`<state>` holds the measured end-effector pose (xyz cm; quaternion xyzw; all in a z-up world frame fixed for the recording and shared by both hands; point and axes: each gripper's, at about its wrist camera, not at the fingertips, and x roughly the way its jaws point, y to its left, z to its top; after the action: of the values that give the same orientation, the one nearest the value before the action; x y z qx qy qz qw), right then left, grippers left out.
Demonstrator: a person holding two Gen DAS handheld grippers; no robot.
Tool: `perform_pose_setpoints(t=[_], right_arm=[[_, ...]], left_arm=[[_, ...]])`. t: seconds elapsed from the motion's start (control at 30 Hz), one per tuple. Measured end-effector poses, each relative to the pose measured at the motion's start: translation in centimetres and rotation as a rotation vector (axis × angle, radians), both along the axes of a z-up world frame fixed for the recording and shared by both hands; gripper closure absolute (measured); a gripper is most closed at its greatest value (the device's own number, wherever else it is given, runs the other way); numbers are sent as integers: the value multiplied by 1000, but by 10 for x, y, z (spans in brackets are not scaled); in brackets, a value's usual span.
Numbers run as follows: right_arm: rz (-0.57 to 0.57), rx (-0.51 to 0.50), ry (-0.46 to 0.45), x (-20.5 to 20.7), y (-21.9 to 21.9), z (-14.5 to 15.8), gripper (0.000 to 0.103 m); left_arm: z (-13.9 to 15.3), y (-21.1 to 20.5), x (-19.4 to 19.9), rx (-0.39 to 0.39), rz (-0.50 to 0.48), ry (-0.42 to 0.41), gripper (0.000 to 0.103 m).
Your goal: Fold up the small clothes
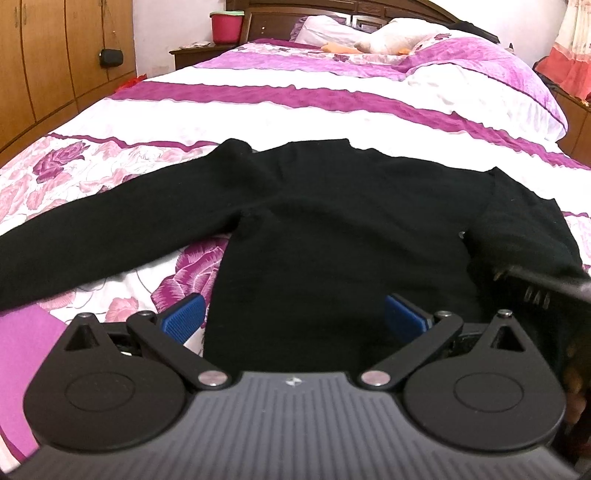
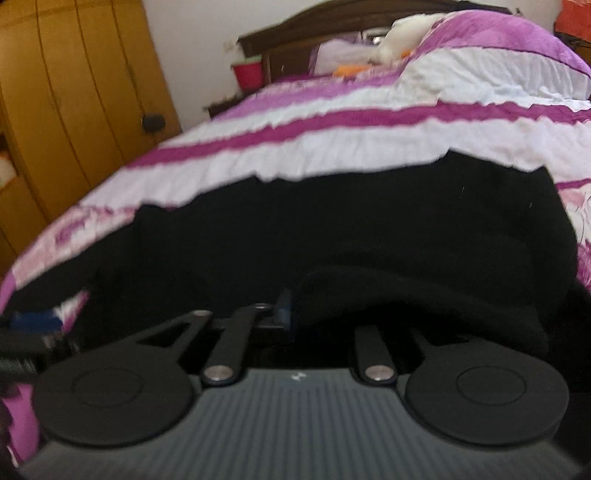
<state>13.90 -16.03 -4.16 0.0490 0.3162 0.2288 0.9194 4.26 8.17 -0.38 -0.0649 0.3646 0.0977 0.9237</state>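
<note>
A black long-sleeved sweater [image 1: 332, 221] lies flat on the bed, neck toward the headboard. One sleeve [image 1: 110, 229] stretches out to the left; the other sleeve [image 1: 524, 221] is folded in over the body at the right. My left gripper [image 1: 295, 314] hovers open at the hem, its blue pads [image 1: 183, 314] on either side of the body without touching it. In the blurred right wrist view, my right gripper [image 2: 306, 310] sits low over the sweater [image 2: 332, 229]. Its jaws stand fairly close. A thick fold of sleeve [image 2: 406, 295] lies against the one visible pad [image 2: 284, 306] and hides the other finger.
The bedspread [image 1: 258, 107] is white with magenta stripes and roses. Pillows [image 1: 461, 55] and a plush toy [image 1: 388, 40] lie at the headboard. A wooden wardrobe [image 1: 44, 55] stands left of the bed, with a pink bucket [image 1: 225, 26] on a nightstand.
</note>
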Motion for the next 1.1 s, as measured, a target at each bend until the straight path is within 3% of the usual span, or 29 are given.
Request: perform_pose_setpoints(t=[0.1, 0.13, 0.43, 0.8, 0.97, 1.1], right_arm=[[38, 22, -9, -19, -5, 6, 43], [45, 29, -9, -24, -7, 8, 42], [44, 46, 66, -60, -44, 25, 41], [-261, 96, 20, -68, -131, 38, 41], [-392, 16, 1, -66, -152, 31, 41], [-416, -12, 23, -66, -162, 18, 41]], left_arm=[[3, -4, 1, 3, -7, -9, 0], [4, -5, 1, 3, -10, -11, 0], [20, -28, 5, 19, -73, -48, 0], [41, -112, 24, 75, -270, -95, 0], [43, -162, 34, 94, -366, -108, 0], [34, -198, 43, 101, -430, -115, 0]])
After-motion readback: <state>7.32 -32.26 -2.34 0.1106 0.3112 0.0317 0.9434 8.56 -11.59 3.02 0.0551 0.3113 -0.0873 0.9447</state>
